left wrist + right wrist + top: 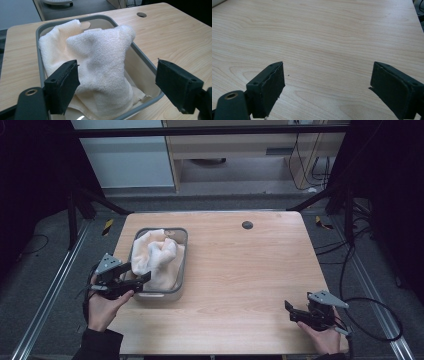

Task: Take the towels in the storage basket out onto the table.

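Room: dark frame around the rig, grey carpet floor (45, 270), aluminium rails (50, 292) running along both sides, pale cabinet at the back, black cables (370, 307) looped on the floor at right.

Table (240, 270): light wood-grain laminate, rectangular, rounded corners, matte. Small round dark grommet hole (247, 225) near the far edge.

Bin (183, 265): rectangular plastic tub, grey rim, rounded corners, pale inner walls, sitting on the left half of the table, near the left edge.

Towel (157, 255): cream/white terry cloth, looped nubby texture, bunched into a soft heap inside the bin, peak rising above the rim, lower folds flat on the bin floor.

Left hand-held gripper (134, 276): black, grey three-cornered plate on top, held at the near-left corner of the bin. Jaws spread wide, nothing between them; in the left gripper view they frame the towel, with flat rectangular black pads (62, 85).

Right hand-held gripper (289, 310): same build, over the near-right part of the table, well apart from the bin. Jaws wide apart, empty, bare wood below.
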A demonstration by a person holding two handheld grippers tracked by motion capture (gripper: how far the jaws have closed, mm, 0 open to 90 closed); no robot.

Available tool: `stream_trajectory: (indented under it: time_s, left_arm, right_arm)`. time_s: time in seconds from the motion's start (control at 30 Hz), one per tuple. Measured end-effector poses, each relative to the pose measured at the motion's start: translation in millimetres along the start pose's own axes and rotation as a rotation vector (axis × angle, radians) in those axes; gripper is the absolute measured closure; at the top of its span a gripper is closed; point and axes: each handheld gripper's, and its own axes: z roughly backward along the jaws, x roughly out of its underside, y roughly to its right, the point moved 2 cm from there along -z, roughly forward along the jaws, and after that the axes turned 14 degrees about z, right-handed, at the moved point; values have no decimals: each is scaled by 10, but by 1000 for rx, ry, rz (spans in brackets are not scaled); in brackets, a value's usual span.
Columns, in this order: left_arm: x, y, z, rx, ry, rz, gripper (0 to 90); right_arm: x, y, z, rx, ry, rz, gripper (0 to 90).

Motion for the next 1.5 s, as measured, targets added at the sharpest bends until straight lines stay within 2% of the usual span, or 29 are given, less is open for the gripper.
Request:
stream_trajectory:
  time_s: [0.17,0.37,0.57,0.8,1.0,1.1,1.23,1.37,1.47,1.5]
  left_arm:
    - [-82,8,-37,-12,-27,-21,186]
    - [-99,27,-118,-22,-54,-40,193]
    - [-140,36,-233,-14,-94,-46,198]
    - [-149,62,-349,-11,-134,-59,204]
    - [-166,83,-433,-28,-178,-85,204]
    - [-165,66,-473,-35,-183,-76,207]
    - [-153,50,-523,-46,-210,-87,213]
    - [-138,41,-576,-54,-230,-97,219]
    - [-106,35,-629,-57,-243,-92,225]
    - [-94,29,-649,-58,-246,-89,228]
  right_arm:
    - [3,-2,-2,-2,-3,-1,121]
    - [5,-1,-6,-4,-7,2,121]
    - [5,7,-11,-2,-8,4,121]
    - [5,1,-9,-9,-14,-7,121]
    - [8,4,-14,-11,-18,-6,121]
    - [6,7,-12,-10,-18,-11,120]
    - [13,14,-23,-5,-20,3,120]
    - [9,7,-24,-12,-24,-6,119]
    - [13,11,-30,-9,-23,4,119]
    - [9,5,-25,-14,-25,-5,119]
